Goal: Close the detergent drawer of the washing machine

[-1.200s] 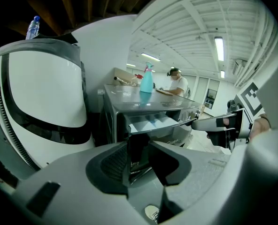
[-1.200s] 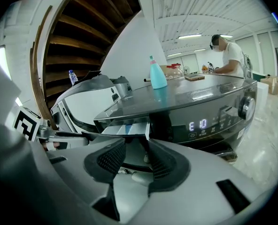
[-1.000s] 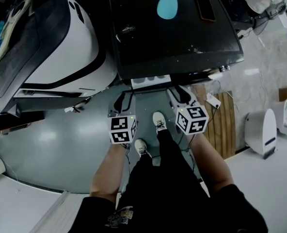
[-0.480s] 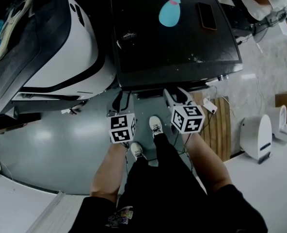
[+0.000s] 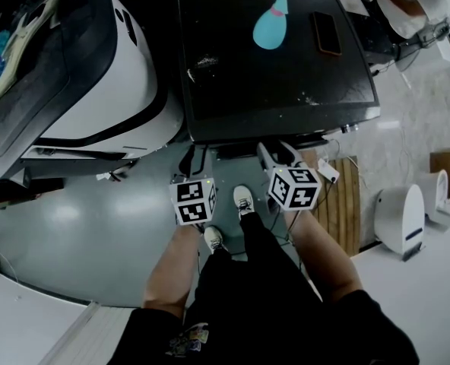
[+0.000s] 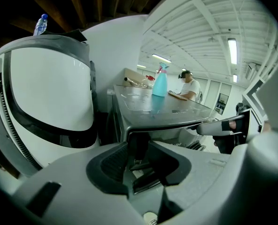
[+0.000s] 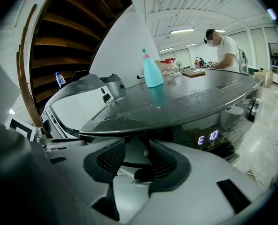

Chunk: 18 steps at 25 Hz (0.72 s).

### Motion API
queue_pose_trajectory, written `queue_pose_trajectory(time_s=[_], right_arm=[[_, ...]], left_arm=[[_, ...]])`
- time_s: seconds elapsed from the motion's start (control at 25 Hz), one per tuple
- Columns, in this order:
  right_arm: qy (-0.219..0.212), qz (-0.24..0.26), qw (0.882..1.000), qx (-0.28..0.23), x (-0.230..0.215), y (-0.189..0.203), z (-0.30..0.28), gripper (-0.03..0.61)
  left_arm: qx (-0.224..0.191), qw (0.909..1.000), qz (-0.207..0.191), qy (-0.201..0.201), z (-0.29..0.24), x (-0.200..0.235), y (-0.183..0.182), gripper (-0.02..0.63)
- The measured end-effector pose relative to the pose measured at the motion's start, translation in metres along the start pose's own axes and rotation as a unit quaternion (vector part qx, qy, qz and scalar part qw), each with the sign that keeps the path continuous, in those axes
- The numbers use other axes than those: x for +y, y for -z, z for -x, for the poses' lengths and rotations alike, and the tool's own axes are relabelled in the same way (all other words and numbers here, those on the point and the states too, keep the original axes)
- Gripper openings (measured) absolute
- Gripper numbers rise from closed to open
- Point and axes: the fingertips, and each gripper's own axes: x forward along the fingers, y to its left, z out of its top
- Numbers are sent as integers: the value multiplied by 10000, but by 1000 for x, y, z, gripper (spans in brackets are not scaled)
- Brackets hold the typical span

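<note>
Dark-grey detergent drawer (image 5: 236, 151) — thin strip under the washing machine (image 5: 278, 74) front edge, long axis crosswise, facing the person. Left gripper (image 5: 192, 157) and right gripper (image 5: 278, 149) flank it — jaws partly apart, empty.

On the washing machine (image 5: 232, 90) sit a spray bottle (image 5: 269, 30) and, right of it, a phone (image 5: 326, 33).

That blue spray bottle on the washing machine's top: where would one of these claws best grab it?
Probably the blue spray bottle is best gripped around its tapering body, below the pink head, coming level from the front of the washing machine. It stands upright and free, so jaws can close on both sides.
</note>
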Motion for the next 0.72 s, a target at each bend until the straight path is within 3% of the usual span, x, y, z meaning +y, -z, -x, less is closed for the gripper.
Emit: queue_pose_trajectory(time_s=[0.32, 0.44, 0.52, 0.72], right_arm=[[35, 2, 9998, -181, 7, -6, 13, 153], [-6, 168, 9991, -387, 17, -16, 25, 101], [-121, 334, 9977, -575, 28, -25, 37, 1], [-648, 706, 9886, -1160, 70, -48, 77, -2]], left_arm=[[-217, 9995, -126, 181, 25, -7, -13, 110], [-306, 9987, -245, 314, 43, -12, -20, 75], [-414, 9979, -320, 374, 59, -14, -28, 29], [-750, 9948, -396, 569, 107, -12, -44, 5]])
